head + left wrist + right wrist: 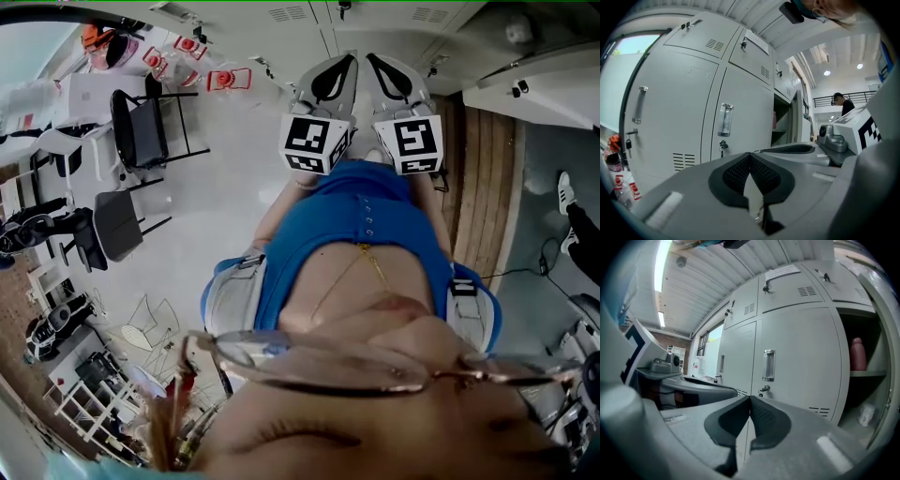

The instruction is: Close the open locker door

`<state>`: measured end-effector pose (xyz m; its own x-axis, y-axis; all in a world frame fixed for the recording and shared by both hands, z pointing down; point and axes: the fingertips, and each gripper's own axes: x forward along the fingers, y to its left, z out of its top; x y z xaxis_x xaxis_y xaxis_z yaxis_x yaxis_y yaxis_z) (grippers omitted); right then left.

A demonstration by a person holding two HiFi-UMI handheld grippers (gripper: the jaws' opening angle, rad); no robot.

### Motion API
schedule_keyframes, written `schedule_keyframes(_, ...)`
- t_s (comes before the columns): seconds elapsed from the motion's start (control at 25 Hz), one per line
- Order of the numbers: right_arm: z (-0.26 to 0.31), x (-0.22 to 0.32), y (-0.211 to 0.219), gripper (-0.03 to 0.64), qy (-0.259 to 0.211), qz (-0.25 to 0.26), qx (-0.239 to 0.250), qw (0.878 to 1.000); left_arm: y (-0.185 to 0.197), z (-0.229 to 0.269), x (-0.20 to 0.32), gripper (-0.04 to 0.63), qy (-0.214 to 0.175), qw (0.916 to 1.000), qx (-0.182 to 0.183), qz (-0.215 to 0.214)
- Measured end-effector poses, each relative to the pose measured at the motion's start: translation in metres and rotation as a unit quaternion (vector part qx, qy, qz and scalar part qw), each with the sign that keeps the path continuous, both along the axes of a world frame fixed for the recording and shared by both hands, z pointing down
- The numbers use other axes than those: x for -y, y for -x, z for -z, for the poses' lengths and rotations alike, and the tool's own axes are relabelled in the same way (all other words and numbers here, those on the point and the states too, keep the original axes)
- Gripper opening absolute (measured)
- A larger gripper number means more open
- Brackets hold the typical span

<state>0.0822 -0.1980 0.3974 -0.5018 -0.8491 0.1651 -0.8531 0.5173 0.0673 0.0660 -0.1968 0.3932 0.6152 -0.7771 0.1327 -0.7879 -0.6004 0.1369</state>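
**A:** Head view first. What worries you?

**B:** The left gripper (339, 67) and the right gripper (382, 67) both have their fingers pressed together and hold nothing. They sit side by side, almost touching, with the tips toward the lockers (309, 17). On a hurried swing they could knock into each other. The person's torso fills the middle of the view, so I cannot tell there which panel has to be shut.

**A:** Left gripper view?

**B:** The locker door (798, 117) stands edge-on, beyond the fingertips and to their right, well apart from them. Its face and handle are hidden. I think a closed tip pushing on smooth metal could skid off.

**A:** Right gripper view?

**B:** The open compartment (862, 357) lies to the right of the fingertips. A pink bottle (856, 354) is on its shelf and a white container (866, 414) is below. The door leaf is cut off at the frame's edge. A hard push might bounce the door back unlatched. It is unclear whether anything juts past the sill.
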Motion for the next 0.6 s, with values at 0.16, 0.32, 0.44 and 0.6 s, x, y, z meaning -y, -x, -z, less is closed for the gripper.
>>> schedule_keyframes(0.16,0.001,-0.006,-0.002,0.003,-0.001,0.003,-0.002,1.0,0.0,0.001,-0.006,-0.002,-0.002,1.0,0.001,0.006)
schedule_keyframes(0.32,0.001,-0.008,-0.003,0.003,-0.001,0.006,-0.001,1.0,0.0,-0.001,-0.01,-0.002,0.001,1.0,0.002,0.009)
schedule_keyframes(0.44,0.001,-0.01,-0.003,0.003,0.0,0.006,-0.003,1.0,0.0,0.0,-0.012,-0.003,0.0,0.9999,0.003,0.011)
schedule_keyframes(0.6,0.001,-0.012,-0.005,0.003,0.004,0.004,-0.007,1.0,0.0,0.0,-0.013,-0.002,0.001,0.9999,0.005,0.013)
